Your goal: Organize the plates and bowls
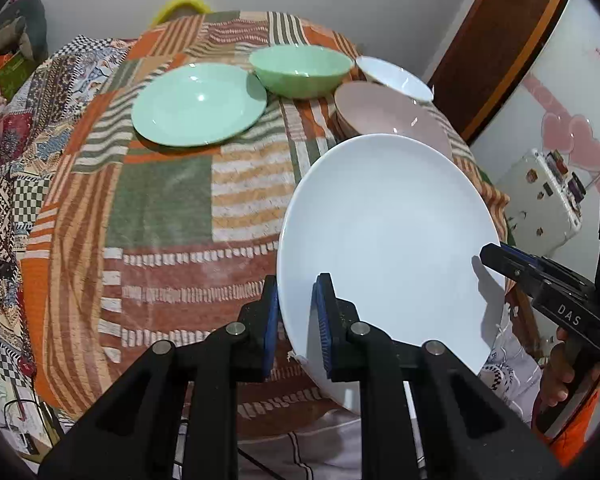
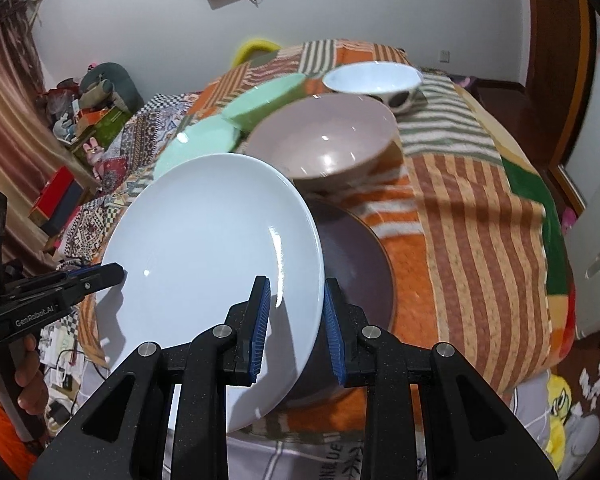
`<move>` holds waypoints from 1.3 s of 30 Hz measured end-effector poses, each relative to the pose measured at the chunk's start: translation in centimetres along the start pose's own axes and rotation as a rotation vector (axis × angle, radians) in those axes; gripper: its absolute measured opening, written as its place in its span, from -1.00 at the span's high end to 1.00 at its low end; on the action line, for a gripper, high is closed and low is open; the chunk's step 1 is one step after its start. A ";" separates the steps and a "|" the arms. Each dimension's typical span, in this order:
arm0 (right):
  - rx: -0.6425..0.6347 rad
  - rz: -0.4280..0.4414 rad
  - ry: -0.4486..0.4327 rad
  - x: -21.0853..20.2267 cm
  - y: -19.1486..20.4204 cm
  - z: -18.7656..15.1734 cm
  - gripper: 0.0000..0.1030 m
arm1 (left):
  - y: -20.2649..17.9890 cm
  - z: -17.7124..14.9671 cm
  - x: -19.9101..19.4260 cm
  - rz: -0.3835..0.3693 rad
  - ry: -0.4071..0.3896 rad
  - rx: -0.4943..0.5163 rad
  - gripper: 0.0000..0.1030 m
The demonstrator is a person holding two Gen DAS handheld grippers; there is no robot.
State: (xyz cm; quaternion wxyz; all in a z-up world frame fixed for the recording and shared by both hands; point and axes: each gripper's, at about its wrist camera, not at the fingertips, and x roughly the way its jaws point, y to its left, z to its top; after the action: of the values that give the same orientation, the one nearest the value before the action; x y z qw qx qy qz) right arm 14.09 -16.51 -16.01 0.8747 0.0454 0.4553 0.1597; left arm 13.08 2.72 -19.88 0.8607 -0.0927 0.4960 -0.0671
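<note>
Above the near edge of the desk [image 1: 159,208], covered by a patchwork cloth, a white plate [image 1: 388,240] is held tilted by both tools. Left tool [image 1: 295,320] clamps its near-left rim; right tool [image 2: 295,320] clamps the opposite rim, above a dark plate [image 2: 360,256]. Farther back stand a pink bowl [image 2: 324,148], green plate [image 1: 197,104], green bowl [image 1: 302,72] and white bowl [image 2: 374,76].

You get even, fairly bright indoor light from above, small glare spots on the white plate [image 2: 203,240] and pink bowl [image 2: 320,144], soft finger shadows on the plate, motion blur on the far green dishes, heavy fisheye bending and dark vignette at your corners
</note>
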 end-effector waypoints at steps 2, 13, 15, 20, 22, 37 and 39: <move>0.013 -0.002 0.014 0.3 -0.6 -0.4 0.53 | -0.3 -0.1 0.7 -0.001 0.020 0.004 0.66; 0.068 -0.014 0.071 1.6 -2.7 -1.7 0.53 | -1.2 0.0 4.5 0.003 0.110 0.012 0.66; 0.075 -0.015 0.077 1.8 -2.8 -1.8 0.53 | -1.3 0.1 5.0 0.001 0.119 0.008 0.66; 0.081 -0.021 0.082 2.0 -3.0 -1.7 0.53 | -1.3 0.5 5.9 0.004 0.129 0.011 0.65; 0.083 -0.021 0.080 2.1 -3.1 -1.5 0.53 | -1.2 0.8 6.1 0.006 0.128 0.009 0.65; 0.075 -0.046 0.065 2.6 -3.5 -0.5 0.52 | -1.3 1.8 7.5 0.002 0.128 0.001 0.62; 0.063 -0.060 0.060 2.6 -3.4 -0.4 0.52 | -1.4 1.9 7.7 -0.006 0.132 -0.001 0.62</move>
State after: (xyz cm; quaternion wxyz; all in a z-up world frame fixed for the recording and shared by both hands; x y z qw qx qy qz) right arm 15.95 -18.92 -19.00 0.8631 0.0542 0.4875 0.1201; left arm 18.49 -0.04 -25.11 0.8258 -0.0899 0.5516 -0.0752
